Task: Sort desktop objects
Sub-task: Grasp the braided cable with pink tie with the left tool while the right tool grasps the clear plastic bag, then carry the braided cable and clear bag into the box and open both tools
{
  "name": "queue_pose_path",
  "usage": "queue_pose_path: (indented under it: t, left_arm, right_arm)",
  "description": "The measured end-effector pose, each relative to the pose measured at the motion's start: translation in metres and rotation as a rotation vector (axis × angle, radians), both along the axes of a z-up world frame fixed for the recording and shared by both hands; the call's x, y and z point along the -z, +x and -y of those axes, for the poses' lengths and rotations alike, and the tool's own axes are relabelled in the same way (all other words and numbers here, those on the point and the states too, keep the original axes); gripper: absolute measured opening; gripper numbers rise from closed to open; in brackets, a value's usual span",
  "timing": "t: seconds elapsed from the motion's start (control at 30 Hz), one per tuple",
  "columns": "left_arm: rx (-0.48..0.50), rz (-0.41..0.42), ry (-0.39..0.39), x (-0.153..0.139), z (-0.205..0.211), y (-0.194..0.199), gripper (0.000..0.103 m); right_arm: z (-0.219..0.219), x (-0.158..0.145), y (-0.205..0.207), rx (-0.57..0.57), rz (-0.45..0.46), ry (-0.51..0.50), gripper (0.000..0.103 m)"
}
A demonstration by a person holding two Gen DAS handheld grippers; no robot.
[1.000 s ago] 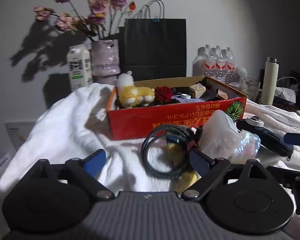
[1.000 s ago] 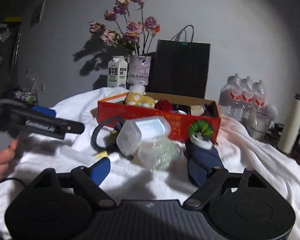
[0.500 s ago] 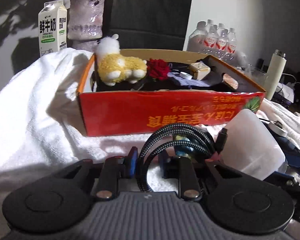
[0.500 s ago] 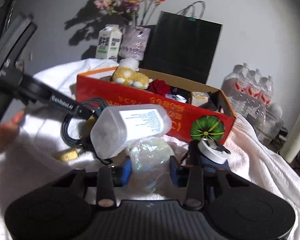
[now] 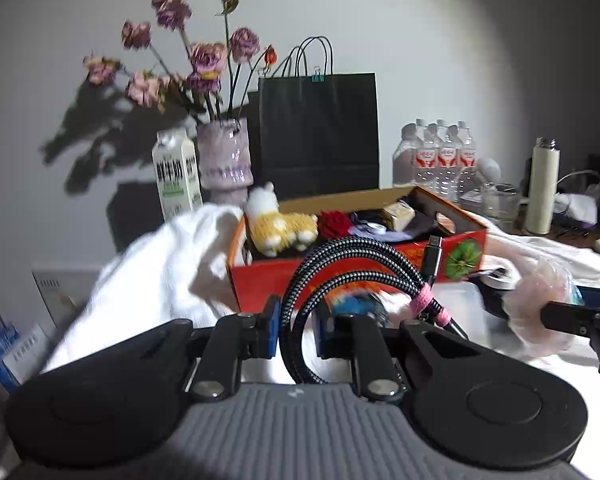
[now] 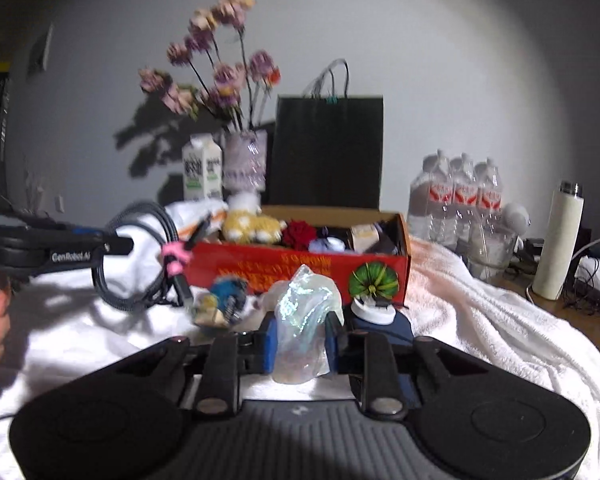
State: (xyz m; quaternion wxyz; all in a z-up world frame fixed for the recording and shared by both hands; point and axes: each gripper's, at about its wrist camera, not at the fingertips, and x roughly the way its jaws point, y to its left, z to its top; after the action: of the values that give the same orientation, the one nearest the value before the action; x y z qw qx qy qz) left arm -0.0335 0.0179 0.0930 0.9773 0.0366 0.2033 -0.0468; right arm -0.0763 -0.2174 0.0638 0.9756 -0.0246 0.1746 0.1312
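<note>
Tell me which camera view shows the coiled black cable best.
The right wrist view: the whole coiled black cable hangs side-on from the left tool. In the left wrist view the cable is partly hidden behind the tool's own fingers.

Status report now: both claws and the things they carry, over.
Left claw shut on coiled cable, lifted. Right claw shut on crinkly clear bag. Red box ahead, already crowded.
</note>
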Motion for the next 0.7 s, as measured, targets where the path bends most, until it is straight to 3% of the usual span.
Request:
queue_pose_path:
  t: [0.1, 0.2, 0.43, 0.57, 0.7]
  left_arm:
    - [-0.007, -0.045, -0.056, 0.002, -0.006, -0.014, 0.017]
    - [-0.032, -0.071, -0.073, 0.008, -0.008, -0.034, 0.017]
    - [-0.007, -0.118, -0.126, 0.009, -0.013, -0.064, 0.017]
    - [0.03, -0.115, -0.168, -0.006, -0.018, -0.053, 0.017]
    - [0.086, -0.125, -0.121, -0.03, -0.017, -0.014, 0.017]
  right_arm:
    - [0.001, -0.006, -0.017, -0.039, 0.006, 0.037, 0.022]
    - [-0.001, -0.004, -0.032, -0.032, 0.016, 0.008, 0.022]
    - [0.008, -0.003, -0.06, -0.028, 0.015, 0.043, 0.022]
    - [0.015, -0.009, -0.061, -0.04, 0.021, 0.09, 0.022]
    - [0.031, -0.022, -0.043, -0.094, -0.015, 0.203, 0.022]
